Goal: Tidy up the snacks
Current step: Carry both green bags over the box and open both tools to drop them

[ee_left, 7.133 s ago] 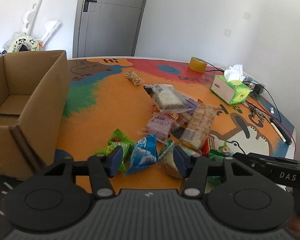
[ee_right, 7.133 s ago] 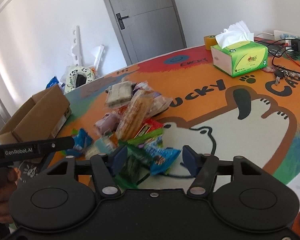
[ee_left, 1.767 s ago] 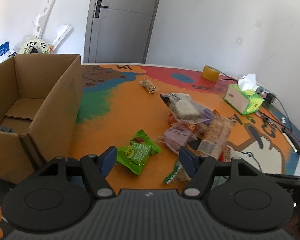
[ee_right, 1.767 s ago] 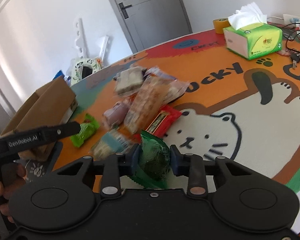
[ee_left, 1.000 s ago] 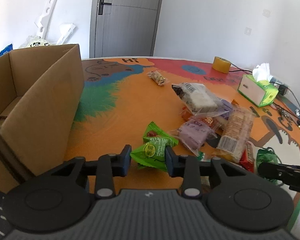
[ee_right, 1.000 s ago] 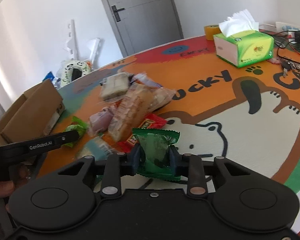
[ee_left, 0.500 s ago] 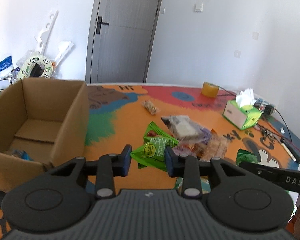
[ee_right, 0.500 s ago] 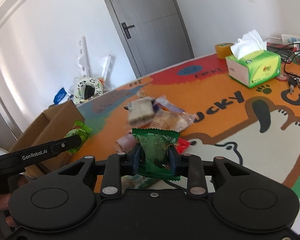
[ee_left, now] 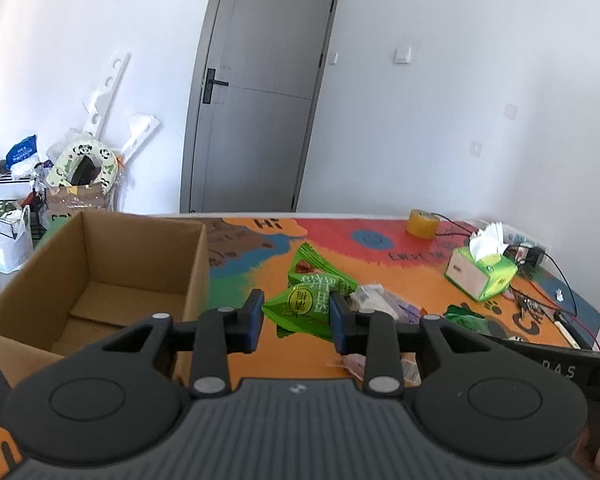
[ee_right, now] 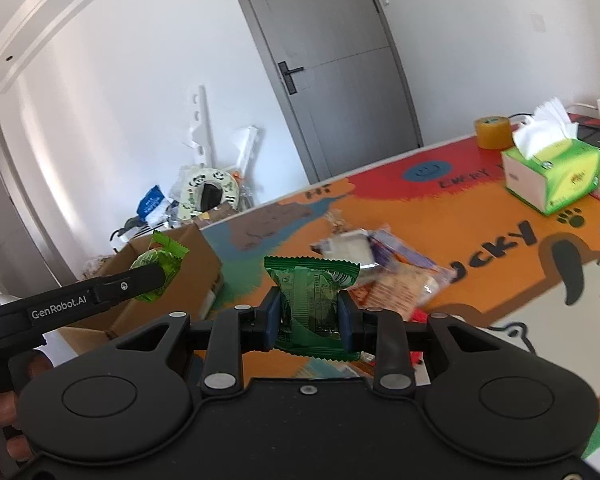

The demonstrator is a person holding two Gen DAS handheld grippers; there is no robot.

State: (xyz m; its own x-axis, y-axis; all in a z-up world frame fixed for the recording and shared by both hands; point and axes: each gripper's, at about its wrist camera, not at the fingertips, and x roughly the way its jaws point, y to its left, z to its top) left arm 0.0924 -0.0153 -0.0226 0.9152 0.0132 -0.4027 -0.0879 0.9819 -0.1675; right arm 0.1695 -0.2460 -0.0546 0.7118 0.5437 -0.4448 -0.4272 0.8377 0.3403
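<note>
Carrying step: left tongs (ee_left: 296,314) grip a light-green packet (ee_left: 306,306), right tongs (ee_right: 309,314) a dark-green packet (ee_right: 310,304); next, release over the cardboard box (ee_left: 100,276).

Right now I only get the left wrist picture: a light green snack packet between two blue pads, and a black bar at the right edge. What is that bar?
Observer: That is the right gripper. Its pads are clamped on a dark green snack packet, held upright.
Operator: How does my packet look from over there?
Observer: From the side, the light green packet sticks out of the left gripper and shows against the top corner of the cardboard box. Whether it is over the opening, I cannot tell.
Operator: Anything else I miss?
Observer: A hand grips the left gripper's handle, and its side bears GenRobot.AI lettering.
</note>
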